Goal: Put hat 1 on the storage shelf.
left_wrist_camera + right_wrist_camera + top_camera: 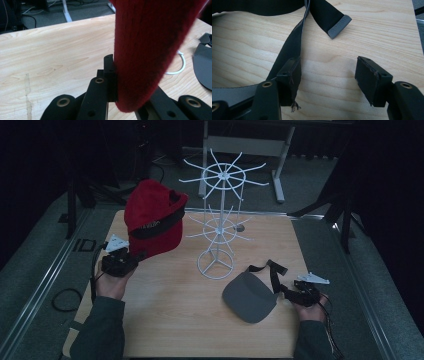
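Hanging from the clamped left tongs (136, 256), red hat (152, 217); right tongs (289, 291) apart beside grey visor (250, 297).

Table (165, 320) w/ wire rack (220, 220) standing at centre, toward the far edge. Hat (152, 217) is left of rack, lifted off the tabletop, its edge clamped in left gripper (131, 257) below it. Visor (250, 296) lies flat on table, front-right of rack base; its strap (272, 270) trails toward right gripper (289, 292) (jaws apart, 1 beside strap).
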The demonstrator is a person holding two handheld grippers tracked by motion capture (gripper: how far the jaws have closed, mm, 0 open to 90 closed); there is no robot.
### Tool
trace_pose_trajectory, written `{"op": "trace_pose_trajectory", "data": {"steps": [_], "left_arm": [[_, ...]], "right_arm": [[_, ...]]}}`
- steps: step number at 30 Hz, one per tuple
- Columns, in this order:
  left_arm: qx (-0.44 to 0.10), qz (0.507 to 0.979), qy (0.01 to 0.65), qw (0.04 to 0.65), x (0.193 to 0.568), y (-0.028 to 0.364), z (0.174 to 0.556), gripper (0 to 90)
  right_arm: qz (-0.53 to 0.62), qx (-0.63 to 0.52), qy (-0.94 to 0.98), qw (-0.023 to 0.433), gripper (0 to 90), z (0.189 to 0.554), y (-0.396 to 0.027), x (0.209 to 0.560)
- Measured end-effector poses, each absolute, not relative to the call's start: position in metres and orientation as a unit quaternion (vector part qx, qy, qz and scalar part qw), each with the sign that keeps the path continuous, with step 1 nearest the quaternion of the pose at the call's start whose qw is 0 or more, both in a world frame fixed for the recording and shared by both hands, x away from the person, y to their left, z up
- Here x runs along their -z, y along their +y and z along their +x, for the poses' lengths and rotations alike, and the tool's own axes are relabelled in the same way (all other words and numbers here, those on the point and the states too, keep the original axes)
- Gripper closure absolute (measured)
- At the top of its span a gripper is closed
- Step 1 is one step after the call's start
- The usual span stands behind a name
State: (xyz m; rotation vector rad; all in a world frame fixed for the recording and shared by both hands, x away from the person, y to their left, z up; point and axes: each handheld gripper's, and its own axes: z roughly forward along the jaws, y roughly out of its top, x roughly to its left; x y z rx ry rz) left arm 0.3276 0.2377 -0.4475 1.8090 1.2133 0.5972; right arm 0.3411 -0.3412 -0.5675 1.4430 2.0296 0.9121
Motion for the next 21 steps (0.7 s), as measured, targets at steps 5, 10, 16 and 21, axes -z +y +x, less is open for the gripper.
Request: {"op": "trace_pose_trajectory", "data": {"steps": [5,10,16,21], "left_arm": [[-0.245,0.722,0.483,0.431,0.442,0.238,0.329,86.0],[-0.25,0.72,0.481,0.433,0.437,0.238,0.329,86.0],[-0.256,0.718,0.478,0.435,0.431,0.238,0.331,86.0],[-0.26,0.714,0.477,0.442,0.426,0.236,0.332,86.0]], "right_arm": [[0.528,-0.334,0.742,0.242,37.7,0.341,-0.341,0.568],[0.528,-0.334,0.742,0.242,37.7,0.341,-0.341,0.568],[0.528,-0.334,0.742,0.242,37.8,0.341,-0.341,0.568],[0.528,-0.334,0.742,0.242,37.8,0.341,-0.341,0.568]]}}
